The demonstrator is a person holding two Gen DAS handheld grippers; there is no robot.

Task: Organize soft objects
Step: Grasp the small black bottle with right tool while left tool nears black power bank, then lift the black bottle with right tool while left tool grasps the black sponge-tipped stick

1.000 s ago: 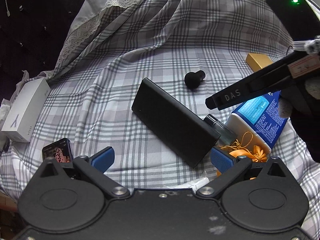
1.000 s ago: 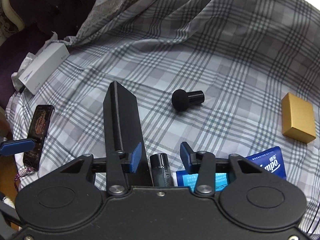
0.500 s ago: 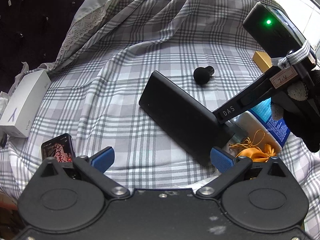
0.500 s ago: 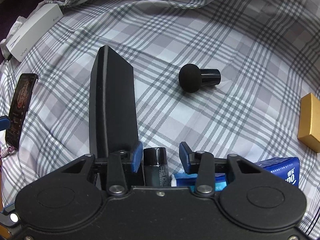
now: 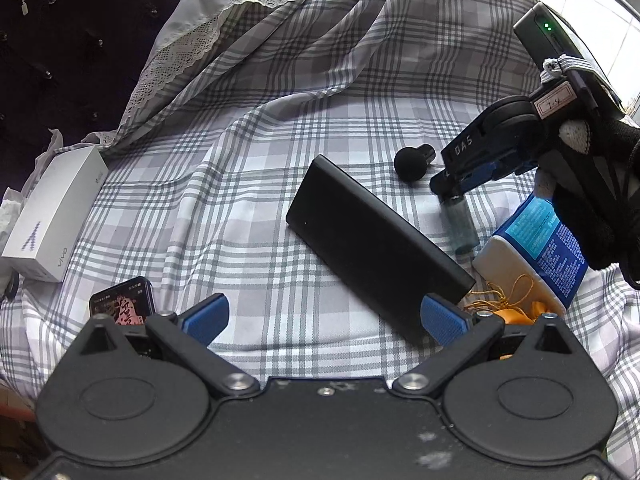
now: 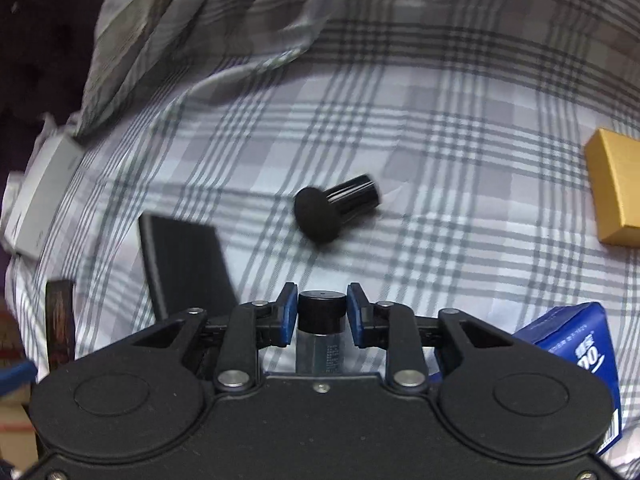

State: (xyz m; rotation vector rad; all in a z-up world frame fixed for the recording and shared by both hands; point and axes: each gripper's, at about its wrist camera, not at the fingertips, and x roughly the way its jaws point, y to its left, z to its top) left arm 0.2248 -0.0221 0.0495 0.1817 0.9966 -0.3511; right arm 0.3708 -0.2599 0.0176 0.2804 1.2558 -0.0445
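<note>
We see a white box (image 5: 54, 216) at the left edge of the checked cloth (image 5: 280, 120). A phone (image 5: 122, 305) lies near it, and a gold box (image 6: 616, 192) sits far right.

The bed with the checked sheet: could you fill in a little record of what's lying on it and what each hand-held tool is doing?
surface: grey checked sheet
right tool: jaws have just closed on the black cap of a small clear bottle
left tool: open, nothing between its pads
middle: long black case, black sponge applicator
left edge: white phone box, phone
right side: blue tissue pack, orange pouch, gold box
</note>
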